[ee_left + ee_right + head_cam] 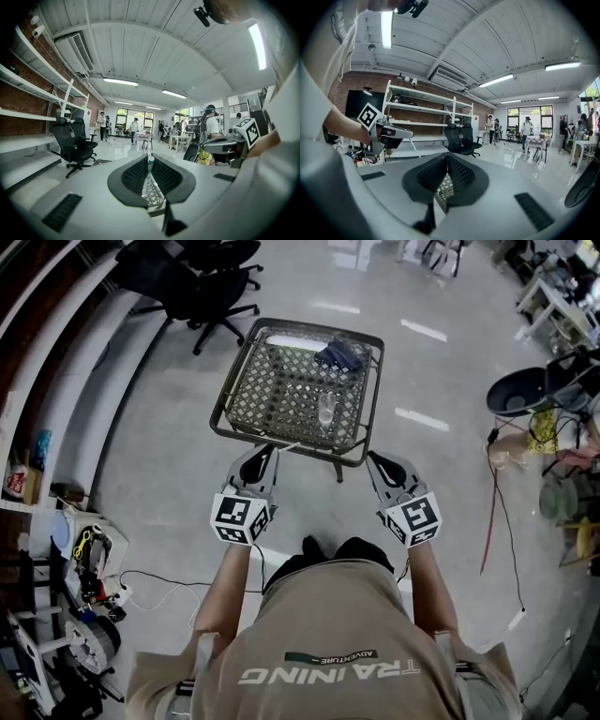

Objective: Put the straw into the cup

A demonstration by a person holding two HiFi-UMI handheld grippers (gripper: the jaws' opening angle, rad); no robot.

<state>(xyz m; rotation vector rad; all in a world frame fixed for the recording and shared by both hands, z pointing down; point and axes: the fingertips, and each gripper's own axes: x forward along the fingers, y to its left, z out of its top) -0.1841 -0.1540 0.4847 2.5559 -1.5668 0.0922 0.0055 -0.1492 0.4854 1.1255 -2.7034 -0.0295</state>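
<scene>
A clear plastic cup (325, 412) stands upright on the right half of a woven metal table (281, 435). My left gripper (265, 452) hovers at the table's near edge, shut on a thin white straw (290, 445) whose tip pokes out toward the table. In the left gripper view the straw (150, 165) is pinched upright between the closed jaws. My right gripper (380, 461) is held level with the left one, just off the table's near right corner. Its jaws (448, 159) meet with nothing between them. The cup sits ahead of and between both grippers.
A dark pouch (339, 355) lies on the table's far right part. A black office chair (202, 277) stands behind the table at left, shelving (37, 474) runs along the left, and a dark round seat (520, 390) and floor cables (497, 521) are at right. People stand far off.
</scene>
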